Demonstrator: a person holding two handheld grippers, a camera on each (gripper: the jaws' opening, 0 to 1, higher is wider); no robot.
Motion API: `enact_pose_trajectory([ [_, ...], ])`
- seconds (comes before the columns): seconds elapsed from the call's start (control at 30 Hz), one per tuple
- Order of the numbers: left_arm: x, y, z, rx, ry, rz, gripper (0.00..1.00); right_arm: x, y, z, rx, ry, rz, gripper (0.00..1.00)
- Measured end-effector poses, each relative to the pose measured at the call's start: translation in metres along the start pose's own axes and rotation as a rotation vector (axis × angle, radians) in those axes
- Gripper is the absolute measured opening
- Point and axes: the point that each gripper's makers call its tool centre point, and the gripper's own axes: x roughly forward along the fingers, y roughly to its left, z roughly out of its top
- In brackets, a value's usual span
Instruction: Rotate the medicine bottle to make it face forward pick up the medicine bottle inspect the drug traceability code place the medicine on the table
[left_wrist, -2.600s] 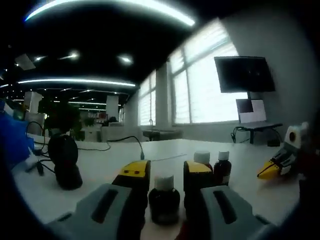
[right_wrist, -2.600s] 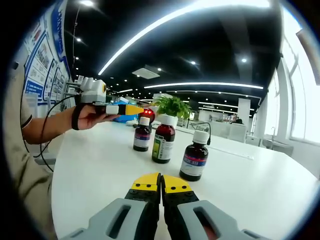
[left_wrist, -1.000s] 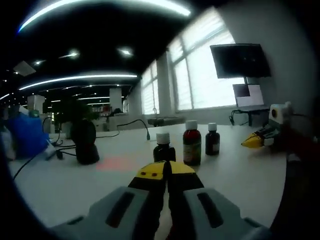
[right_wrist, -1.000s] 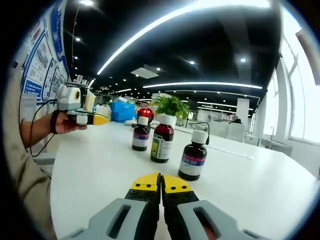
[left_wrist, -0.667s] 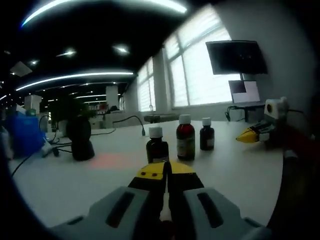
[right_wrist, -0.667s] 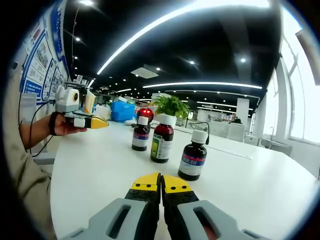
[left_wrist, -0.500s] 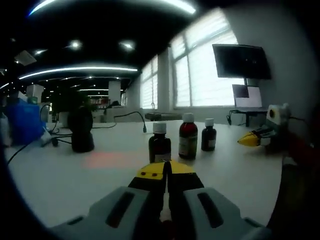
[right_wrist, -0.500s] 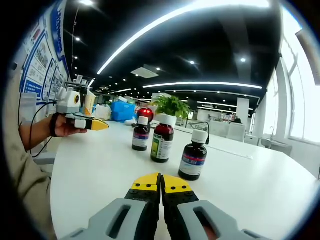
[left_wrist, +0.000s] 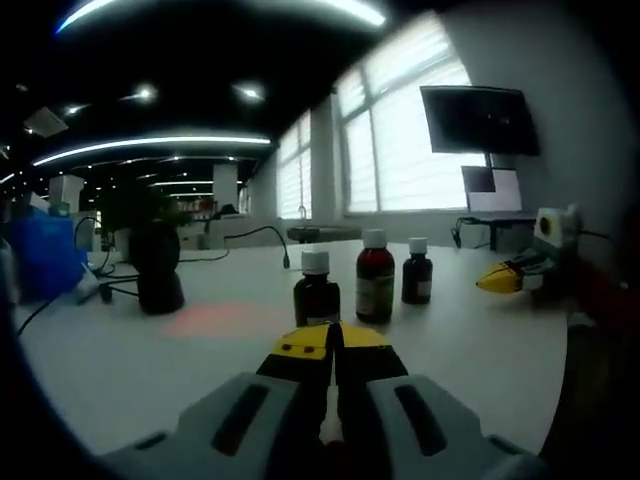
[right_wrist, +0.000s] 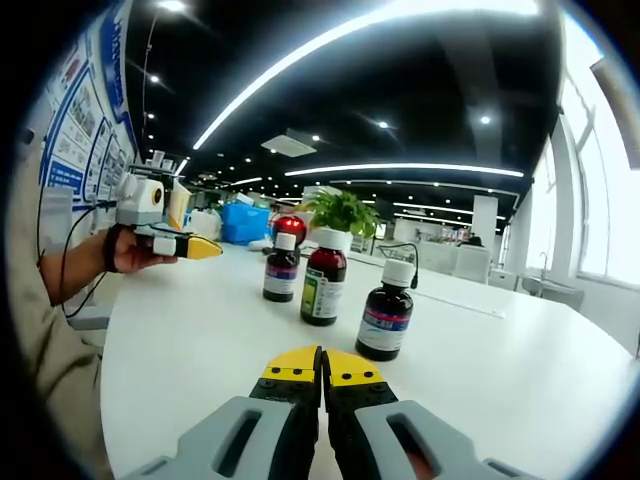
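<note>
White tabletop (right_wrist: 560, 380) stretches across a large open office with strip lights overhead and bright windows along one side. Three dark medicine bottles with white caps stand upright on it in a loose row, apart from one another.

Seen from the right gripper view, the nearest bottle (right_wrist: 385, 322) sits just right of the frame's centre, carrying a blue-and-red label; the middle bottle (right_wrist: 323, 280) is taller with a green-and-white label, and the far bottle (right_wrist: 280, 268) stands to its left. Behind them, a potted plant (right_wrist: 342, 213) rises at centre frame. The right gripper (right_wrist: 322, 366) juts up from the bottom edge, its yellow-tipped jaws pressed together with nothing between them, short of the nearest bottle. At the left of the frame, a person's hand (right_wrist: 128, 251) holds the left gripper (right_wrist: 190, 245) above the table, clear of the bottles.

From the left gripper view, the same three bottles stand at centre frame, well beyond that gripper's own clenched, empty jaws at the bottom. A dark rounded object (left_wrist: 158, 268) with cables sits at left, a wall-mounted monitor (left_wrist: 478, 120) hangs at upper right, and a blue bin (left_wrist: 40, 262) shows at the far left.
</note>
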Motion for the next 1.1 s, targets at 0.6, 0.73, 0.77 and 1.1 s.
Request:
enact_pose_trajectory([
  [0.6, 0.001, -0.002, -0.01, 0.06, -0.017, -0.088, 0.0, 0.0, -0.002, 0.001, -0.003, -0.008, 0.004, 0.0],
  [0.73, 0.001, -0.011, -0.012, 0.109, -0.005, -0.105, 0.0, 0.0, -0.003, 0.0, -0.004, -0.008, 0.003, 0.0],
  [0.77, 0.001, -0.011, -0.011, 0.099, -0.007, -0.11, 0.0, 0.0, -0.003, 0.0, -0.004, -0.007, 0.002, 0.0],
  [1.1, 0.0, -0.014, -0.012, 0.119, 0.003, -0.108, 0.0, 0.0, -0.004, -0.001, -0.013, -0.005, -0.002, 0.0],
])
